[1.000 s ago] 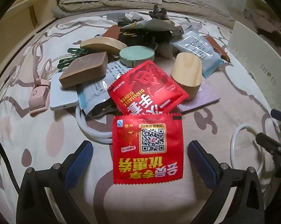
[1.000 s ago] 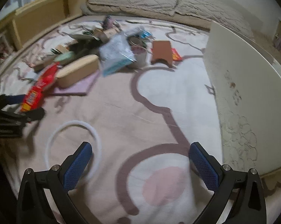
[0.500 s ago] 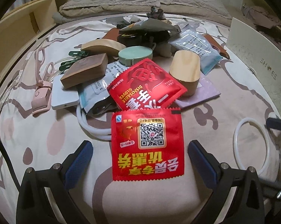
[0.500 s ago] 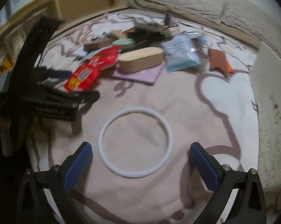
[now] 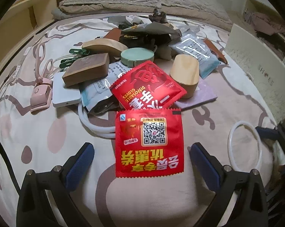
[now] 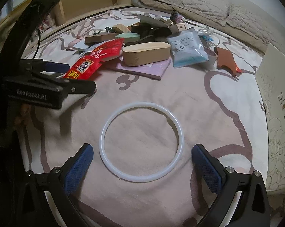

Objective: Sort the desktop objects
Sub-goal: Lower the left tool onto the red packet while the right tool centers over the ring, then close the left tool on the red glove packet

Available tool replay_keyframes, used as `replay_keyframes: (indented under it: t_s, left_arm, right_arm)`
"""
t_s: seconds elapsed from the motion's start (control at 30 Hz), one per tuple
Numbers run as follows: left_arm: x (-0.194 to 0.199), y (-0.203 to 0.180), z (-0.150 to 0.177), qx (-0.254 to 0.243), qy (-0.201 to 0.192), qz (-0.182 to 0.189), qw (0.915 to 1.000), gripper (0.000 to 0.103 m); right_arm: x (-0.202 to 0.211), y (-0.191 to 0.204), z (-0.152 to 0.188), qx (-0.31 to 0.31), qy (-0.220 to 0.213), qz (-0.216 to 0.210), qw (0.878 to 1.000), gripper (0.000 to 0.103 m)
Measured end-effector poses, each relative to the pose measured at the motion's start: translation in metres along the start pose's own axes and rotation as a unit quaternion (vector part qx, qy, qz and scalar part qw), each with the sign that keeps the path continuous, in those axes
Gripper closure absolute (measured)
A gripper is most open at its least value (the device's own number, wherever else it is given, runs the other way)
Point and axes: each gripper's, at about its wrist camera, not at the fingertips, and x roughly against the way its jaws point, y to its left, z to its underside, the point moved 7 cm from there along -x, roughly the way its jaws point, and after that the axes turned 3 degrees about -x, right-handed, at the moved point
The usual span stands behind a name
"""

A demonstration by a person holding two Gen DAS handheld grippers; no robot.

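Hovering with left gripper [image 5: 141, 159] fingers spread wide around red packet [image 5: 149, 141]; right gripper [image 6: 142, 161] fingers gaping, flanking white ring [image 6: 141, 142] on bed [image 6: 199, 113].

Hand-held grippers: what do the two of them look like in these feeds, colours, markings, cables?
Both match: the right hand-held gripper and the left hand-held gripper have black angular arms, silver screw heads and blue dimpled finger pads. Seen from the right wrist view, the left one's black body carries white "GenRobot.AI" lettering, with a thin black cable behind it. No sleeves visible.
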Motion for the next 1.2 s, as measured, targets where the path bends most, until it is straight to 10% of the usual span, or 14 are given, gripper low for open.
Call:
replay_keyframes:
  t_s: [1.2]
  left_arm:
    - [0.012, -0.003, -0.006, -0.004, -0.021, 0.01, 0.9997, 0.039]
  right_arm:
    - [-0.003, 0.0, -0.003, -0.005, -0.001, 0.002, 1.0, 0.0]
